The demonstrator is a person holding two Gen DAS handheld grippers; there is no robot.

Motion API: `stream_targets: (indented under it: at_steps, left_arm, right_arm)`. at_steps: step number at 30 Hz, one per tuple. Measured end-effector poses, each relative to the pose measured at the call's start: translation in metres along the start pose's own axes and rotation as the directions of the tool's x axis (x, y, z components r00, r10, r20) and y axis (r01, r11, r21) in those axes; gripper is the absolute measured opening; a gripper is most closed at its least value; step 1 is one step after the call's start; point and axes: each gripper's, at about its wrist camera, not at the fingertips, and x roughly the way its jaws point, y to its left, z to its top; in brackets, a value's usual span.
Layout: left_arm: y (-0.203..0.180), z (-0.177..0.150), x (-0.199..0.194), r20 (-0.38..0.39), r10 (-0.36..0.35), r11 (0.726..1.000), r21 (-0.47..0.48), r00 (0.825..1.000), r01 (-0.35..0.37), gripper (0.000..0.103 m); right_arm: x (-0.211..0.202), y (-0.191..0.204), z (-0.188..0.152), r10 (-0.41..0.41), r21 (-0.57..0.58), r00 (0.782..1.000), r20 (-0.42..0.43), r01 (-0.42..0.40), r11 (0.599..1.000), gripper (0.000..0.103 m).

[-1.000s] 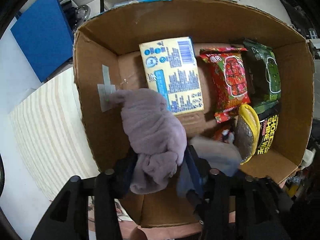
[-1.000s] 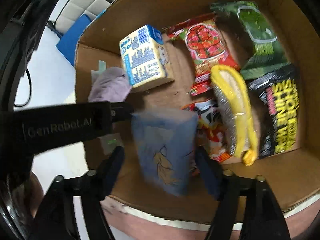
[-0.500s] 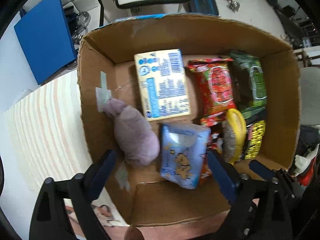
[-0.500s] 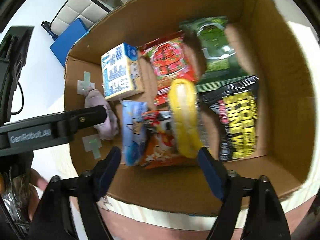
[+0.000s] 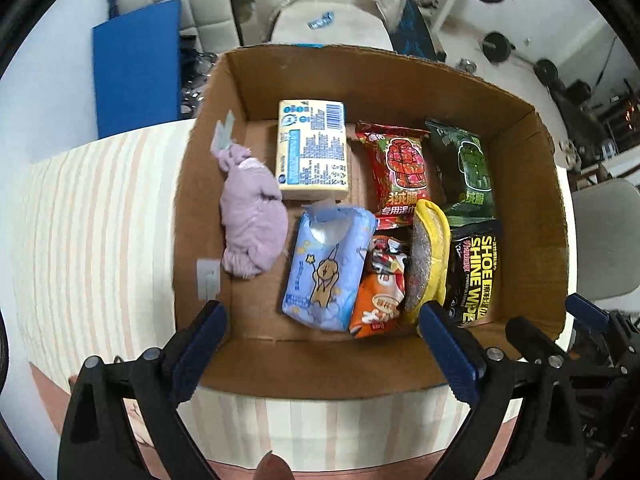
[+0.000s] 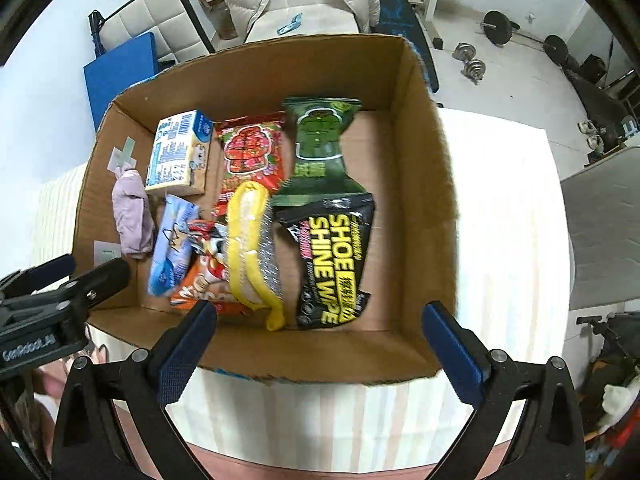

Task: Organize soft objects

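Both grippers, left [image 5: 322, 326] and right [image 6: 318, 326], hang wide and empty above the box [image 5: 320, 364], whose packed items lie ahead and below

Orange snack packet [image 5: 378, 300]: right side tucked under yellow scrubber [image 5: 426, 256]; upper part overlapped by blue tissue pack [image 5: 326, 268]
Red wipes pack [image 5: 400, 172]: lower edge covered by the scrubber
Shoe shine wipe pack [image 6: 334, 268]: small print too fine to read
Left gripper [image 6: 60, 284]: cut off by frame edge in right wrist view; body lettering blurred
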Motion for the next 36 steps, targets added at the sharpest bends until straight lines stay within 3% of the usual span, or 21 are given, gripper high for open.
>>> stream_targets:
  at_steps: [6, 17, 26, 36]
  left_arm:
    - [-0.004, -0.014, -0.016, 0.071, 0.058, 0.998, 0.006, 0.996, -0.059, 0.098]
    - [-0.016, -0.021, -0.054, 0.146, 0.068, 0.998, 0.003, 0.987, -0.069, 0.098]
    - [-0.036, -0.063, -0.14, 0.281, 0.073, 0.997, 0.007, 0.957, -0.079, 0.098]
    - [-0.05, -0.121, -0.215, 0.368, 0.073, 0.996, 0.017, 0.927, -0.085, 0.098]
  right_arm:
    - [-0.01, -0.006, -0.01, -0.012, 0.0, 1.0, 0.029, 0.012, 1.0, 0.103]
    - [-0.043, -0.003, -0.015, 0.0, -0.013, 0.996, 0.091, 0.001, 1.0, 0.103]
    - [-0.125, -0.009, -0.054, 0.037, -0.031, 0.977, 0.21, -0.031, 0.999, 0.103]
    - [-0.222, -0.016, -0.12, 0.071, -0.054, 0.946, 0.317, -0.056, 0.997, 0.103]
